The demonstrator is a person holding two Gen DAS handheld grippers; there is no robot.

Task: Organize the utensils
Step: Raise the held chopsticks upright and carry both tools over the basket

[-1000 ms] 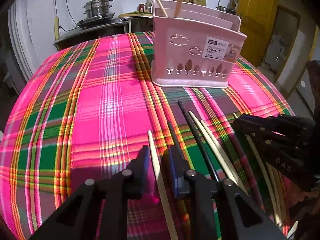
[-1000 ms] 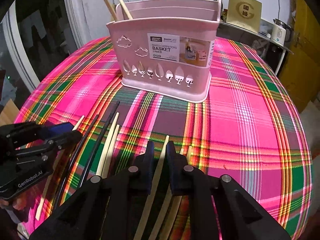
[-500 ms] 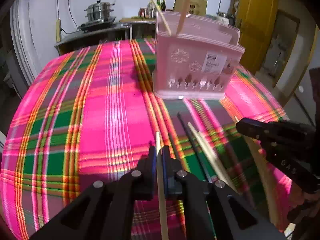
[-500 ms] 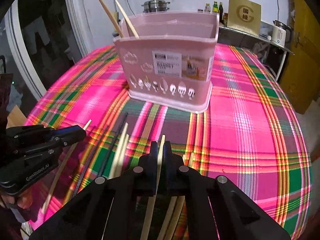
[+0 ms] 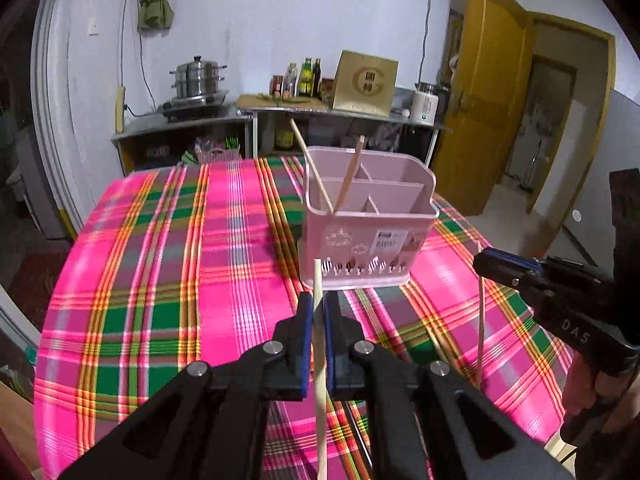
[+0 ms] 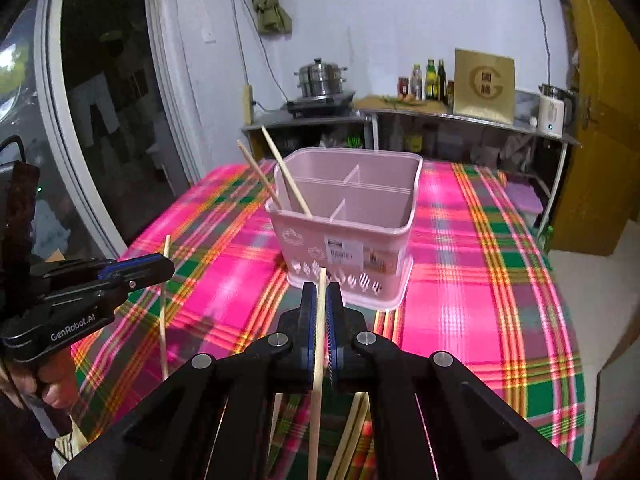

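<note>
Short of the pink basket (image 5: 368,236), which holds two chopsticks (image 5: 348,176), we have left gripper (image 5: 318,320) and right gripper (image 6: 320,320) each clamped on one chopstick, more lying below.

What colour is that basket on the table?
Pale pink: the basket shows best in the right wrist view.

Your right tongs (image 6: 320,300) are clamped on a pale chopstick (image 6: 317,380), raised above the plaid-covered bench (image 6: 480,280). At the left, your left tongs (image 6: 160,270) pinch another chopstick (image 6: 163,320). Ahead stands the pink basket (image 6: 348,236), two chopsticks (image 6: 280,176) leaning in its front left compartment.
</note>
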